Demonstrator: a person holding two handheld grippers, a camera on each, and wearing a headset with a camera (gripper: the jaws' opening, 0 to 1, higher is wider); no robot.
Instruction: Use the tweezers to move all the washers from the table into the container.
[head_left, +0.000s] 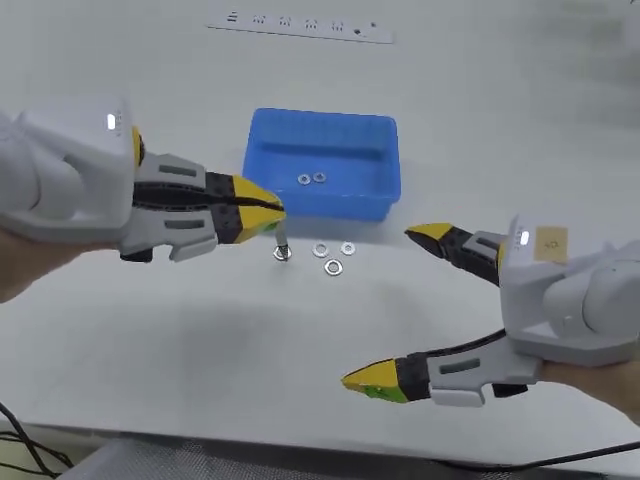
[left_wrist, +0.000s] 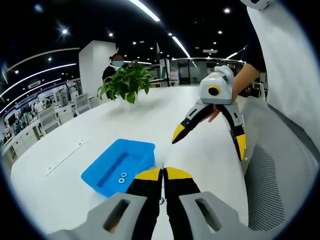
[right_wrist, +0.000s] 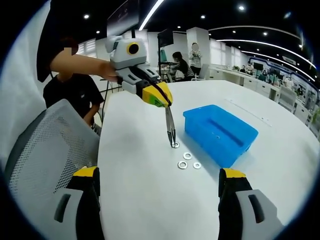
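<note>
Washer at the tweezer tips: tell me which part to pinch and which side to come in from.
Pinch the band of the washer, one tip of the tweezers in its hole, one outside. It lies flat on the table, so a sideways approach would likely slide over it: come steeply from above, on the side away from the three neighbouring washers.

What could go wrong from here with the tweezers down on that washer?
The tweezers in the shut left gripper have their tips at the nearest washer. It lies flat on the table, so it could slip free or skid. Three other washers lie close by, and a sideways scrape might scatter them. The blue container has its front wall in the way, so a low carry could clip it.
</note>
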